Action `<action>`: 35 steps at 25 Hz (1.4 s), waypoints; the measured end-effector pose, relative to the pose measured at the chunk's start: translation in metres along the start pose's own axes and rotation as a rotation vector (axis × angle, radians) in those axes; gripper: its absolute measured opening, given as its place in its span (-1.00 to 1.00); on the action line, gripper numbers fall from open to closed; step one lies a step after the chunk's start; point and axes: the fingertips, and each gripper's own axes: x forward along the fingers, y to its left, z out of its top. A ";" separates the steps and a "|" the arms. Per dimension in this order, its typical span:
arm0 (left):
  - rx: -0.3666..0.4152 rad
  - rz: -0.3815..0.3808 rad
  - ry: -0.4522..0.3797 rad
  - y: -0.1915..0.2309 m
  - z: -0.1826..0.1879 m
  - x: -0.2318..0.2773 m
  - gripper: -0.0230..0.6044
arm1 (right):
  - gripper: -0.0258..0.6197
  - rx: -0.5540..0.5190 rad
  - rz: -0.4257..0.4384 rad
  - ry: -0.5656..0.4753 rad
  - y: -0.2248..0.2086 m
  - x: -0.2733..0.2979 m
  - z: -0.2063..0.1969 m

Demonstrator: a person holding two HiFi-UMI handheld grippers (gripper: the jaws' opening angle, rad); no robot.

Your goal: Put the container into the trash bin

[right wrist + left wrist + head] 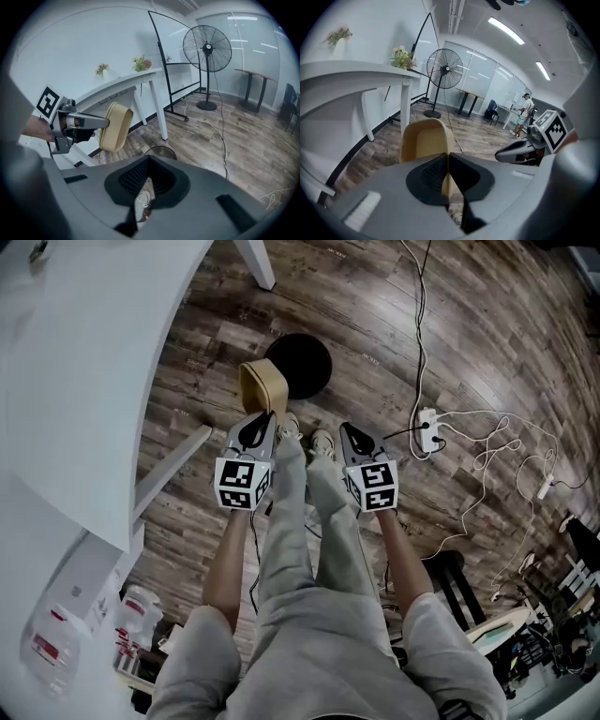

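Observation:
A tan, open container (260,387) hangs above the wooden floor, right beside the round black trash bin (300,366). My left gripper (259,420) is shut on the container's rim; in the left gripper view the container (423,140) stands just past the jaws with its wall pinched between the pads. My right gripper (350,431) hangs to the right of it, shut with nothing in it. In the right gripper view the left gripper (79,123) carries the container (115,126) at the left, and the bin's rim (160,150) shows just over my right gripper (149,158).
A white table (84,381) with slanted legs fills the left. A power strip (429,431) with white cables lies on the floor at the right. A standing fan (445,70) and desks stand further off. My feet (307,437) are between the grippers.

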 end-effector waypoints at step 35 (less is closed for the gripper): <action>0.009 -0.077 0.081 0.005 -0.139 0.111 -0.84 | -0.88 0.037 0.011 0.016 -0.041 0.094 -0.106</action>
